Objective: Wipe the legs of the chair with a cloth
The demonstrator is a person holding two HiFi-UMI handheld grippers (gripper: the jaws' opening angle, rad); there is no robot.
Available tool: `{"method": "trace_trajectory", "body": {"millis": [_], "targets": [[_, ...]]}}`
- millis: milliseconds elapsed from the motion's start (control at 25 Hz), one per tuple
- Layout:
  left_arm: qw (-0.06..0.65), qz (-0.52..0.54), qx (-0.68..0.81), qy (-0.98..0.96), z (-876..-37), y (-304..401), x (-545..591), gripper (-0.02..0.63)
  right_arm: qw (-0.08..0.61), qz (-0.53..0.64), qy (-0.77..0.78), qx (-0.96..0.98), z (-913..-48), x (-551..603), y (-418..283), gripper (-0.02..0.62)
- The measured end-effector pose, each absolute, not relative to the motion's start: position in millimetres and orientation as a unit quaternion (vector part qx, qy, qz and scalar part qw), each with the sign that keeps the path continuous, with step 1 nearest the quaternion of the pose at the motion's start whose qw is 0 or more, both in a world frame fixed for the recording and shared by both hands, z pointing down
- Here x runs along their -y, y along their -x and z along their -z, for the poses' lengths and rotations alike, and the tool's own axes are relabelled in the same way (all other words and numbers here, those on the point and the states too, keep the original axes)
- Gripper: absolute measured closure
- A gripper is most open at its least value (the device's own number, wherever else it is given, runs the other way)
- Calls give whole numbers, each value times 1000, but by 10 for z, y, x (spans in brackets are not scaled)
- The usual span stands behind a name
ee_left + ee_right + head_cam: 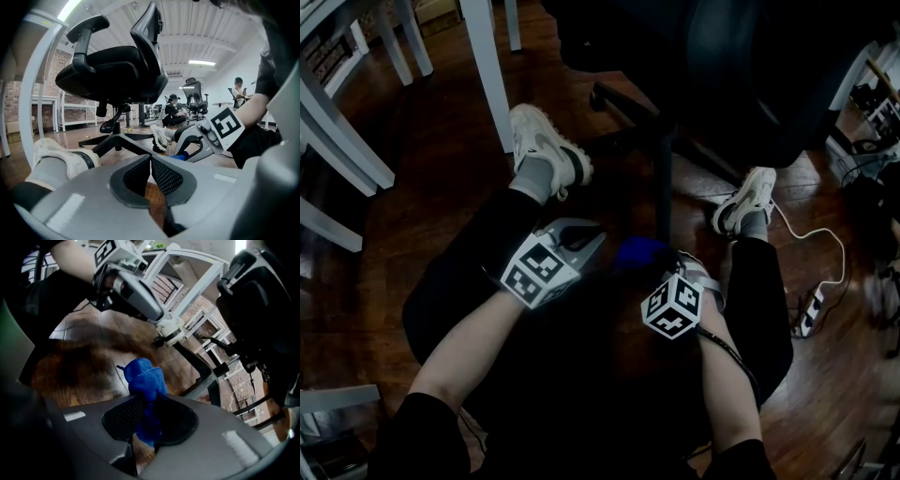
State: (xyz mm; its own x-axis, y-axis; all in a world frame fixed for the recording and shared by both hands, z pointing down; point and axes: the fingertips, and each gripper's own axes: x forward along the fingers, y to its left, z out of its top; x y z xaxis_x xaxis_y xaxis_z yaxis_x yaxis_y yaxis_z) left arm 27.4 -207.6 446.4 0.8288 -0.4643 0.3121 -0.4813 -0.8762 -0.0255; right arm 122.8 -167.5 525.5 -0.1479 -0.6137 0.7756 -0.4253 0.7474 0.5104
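The right gripper (143,417) is pinching the blue cloth (144,377), which is sticking out near a chair leg (206,373). The left gripper (151,172) is pressed together, holding nothing. The cloth should be pressing flat while sliding along the leg. I am counting two grippers, one cloth and perhaps three legs, as the head view is dark.

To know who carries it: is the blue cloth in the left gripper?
No, the blue cloth is clamped in the right gripper, while the left gripper is shut on nothing.
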Motion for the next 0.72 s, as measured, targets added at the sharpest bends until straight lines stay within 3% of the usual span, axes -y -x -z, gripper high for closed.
{"method": "trace_trajectory", "body": {"millis": [720], "targets": [[23, -93, 291, -952, -4044, -21, 2197, 601, 347, 4, -391, 852, -4436, 1371, -910, 508]]}}
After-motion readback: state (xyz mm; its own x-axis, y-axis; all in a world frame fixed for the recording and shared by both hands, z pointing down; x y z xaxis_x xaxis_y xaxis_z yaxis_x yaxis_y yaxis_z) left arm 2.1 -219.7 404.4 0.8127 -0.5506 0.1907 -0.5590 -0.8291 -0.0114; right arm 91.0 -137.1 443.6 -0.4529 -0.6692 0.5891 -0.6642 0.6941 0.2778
